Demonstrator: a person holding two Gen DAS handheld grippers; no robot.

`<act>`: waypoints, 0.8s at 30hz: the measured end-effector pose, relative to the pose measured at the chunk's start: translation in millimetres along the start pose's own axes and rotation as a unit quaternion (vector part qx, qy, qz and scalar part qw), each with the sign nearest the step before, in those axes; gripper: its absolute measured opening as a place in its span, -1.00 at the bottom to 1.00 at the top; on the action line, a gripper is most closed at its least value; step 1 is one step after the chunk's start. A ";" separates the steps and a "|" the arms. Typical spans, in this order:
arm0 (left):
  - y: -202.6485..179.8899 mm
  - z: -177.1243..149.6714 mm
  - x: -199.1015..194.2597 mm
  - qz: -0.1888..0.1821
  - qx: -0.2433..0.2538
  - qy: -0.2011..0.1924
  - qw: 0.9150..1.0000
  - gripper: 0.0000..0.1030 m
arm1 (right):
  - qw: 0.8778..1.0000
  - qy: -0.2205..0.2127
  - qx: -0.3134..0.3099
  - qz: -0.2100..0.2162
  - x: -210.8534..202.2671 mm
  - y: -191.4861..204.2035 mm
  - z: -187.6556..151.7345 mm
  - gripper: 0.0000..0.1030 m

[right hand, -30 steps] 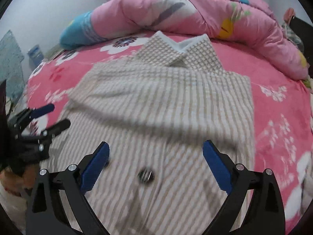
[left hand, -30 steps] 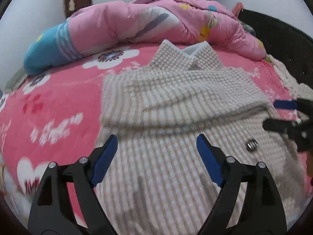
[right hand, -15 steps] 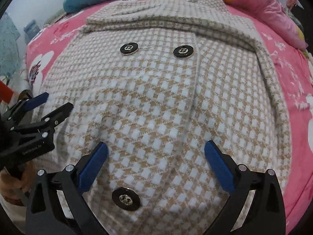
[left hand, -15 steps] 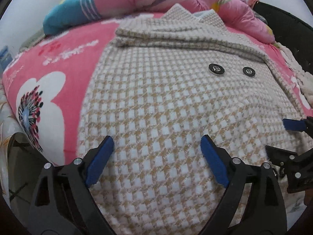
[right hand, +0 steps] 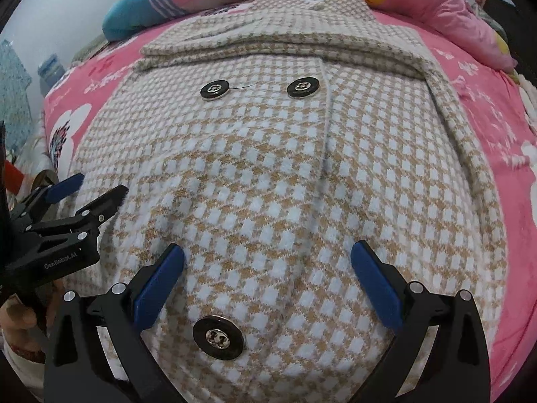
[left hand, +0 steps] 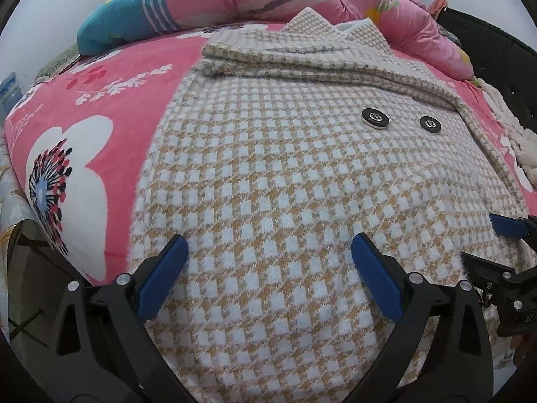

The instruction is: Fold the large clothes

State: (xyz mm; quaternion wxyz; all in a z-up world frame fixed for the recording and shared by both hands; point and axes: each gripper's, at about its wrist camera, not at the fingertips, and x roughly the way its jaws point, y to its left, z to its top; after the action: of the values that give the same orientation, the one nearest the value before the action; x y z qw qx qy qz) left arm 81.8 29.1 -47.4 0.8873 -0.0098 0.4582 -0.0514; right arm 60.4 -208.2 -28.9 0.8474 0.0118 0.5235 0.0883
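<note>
1. Left wrist view: the left gripper hangs over the near left part of the checked coat, which lies flat on the pink bedspread with its collar far. The jaws have just been opening, stand wide and hold nothing; cloth lies below them, ungripped.

2. Right wrist view: the right gripper is spread wide and empty above the near hem, beside a large button.

3. Judgement: reaching for the hem; next, both pinch it and carry it towards the collar.
</note>
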 end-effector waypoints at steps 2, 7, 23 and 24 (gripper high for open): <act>-0.1 -0.3 -0.3 -0.001 0.002 0.002 1.000 0.84 | 1.000 0.002 0.003 0.001 -1.2 -1.7 -1.2 0.88; -0.2 1.3 -0.9 -0.003 0.000 0.002 1.000 0.84 | 1.000 0.008 0.005 0.003 -3.9 -4.6 0.1 0.88; 0.3 1.5 -0.3 -0.002 0.002 0.007 1.000 0.85 | 1.000 0.005 -0.002 0.005 -4.1 0.3 -3.6 0.88; 0.0 1.2 -0.4 -0.002 0.003 0.007 1.000 0.85 | 1.000 0.006 -0.002 0.005 -4.3 0.5 -4.2 0.88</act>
State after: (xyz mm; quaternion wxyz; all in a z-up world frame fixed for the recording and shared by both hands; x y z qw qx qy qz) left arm 82.5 29.1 -46.3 0.8842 -0.0078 0.4638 -0.0546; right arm 54.7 -208.7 -27.0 0.8440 0.0126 0.5279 0.0938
